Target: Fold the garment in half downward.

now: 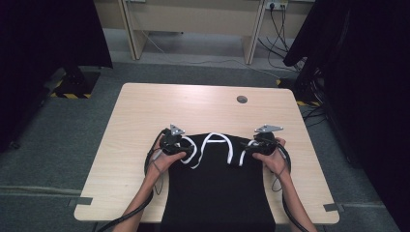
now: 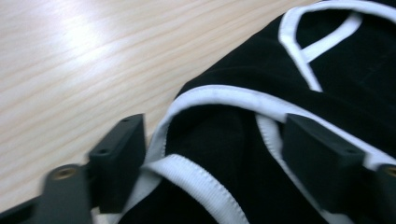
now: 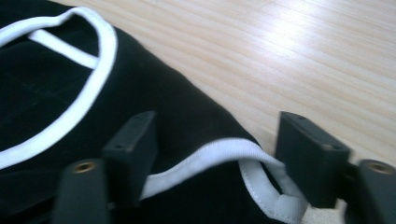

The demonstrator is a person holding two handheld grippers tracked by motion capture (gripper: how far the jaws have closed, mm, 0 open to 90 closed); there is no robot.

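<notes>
Black cloth with white trim lies in front of you: a black garment (image 1: pixel 217 188) spread on the near half of the pale wooden table (image 1: pixel 145 111), its lower part hanging over the near edge. Its white-edged top end points away from you, the trim making loops across the middle of the tabletop.

At the left, your left hand (image 1: pixel 162 162) brings the left gripper (image 1: pixel 175 145) to the garment's top left corner. In the left gripper view, your left gripper (image 2: pixel 212 154) has its jaws spread apart, one on each side of a fold of black fabric with a band of white trim (image 2: pixel 224 95) running between them. The pads do not press on the cloth; there is a clear gap on both sides. The left jaw sits just over the bare wood beside the garment's edge, the right one over the fabric.

At the right, your right hand (image 1: pixel 273 162) holds the right gripper (image 1: pixel 261 142) at the garment's top right corner. In the right gripper view, the right gripper (image 3: pixel 217 156) is likewise parted, straddling the corner where a white strap (image 3: pixel 261 189) curls round at the fabric's edge. Its left jaw stands over the black cloth, its right jaw close to the strap and the wood, and neither pad squeezes the material.

Beyond the garment, a small round grommet (image 1: pixel 242 99) sits in the tabletop near the far edge.
</notes>
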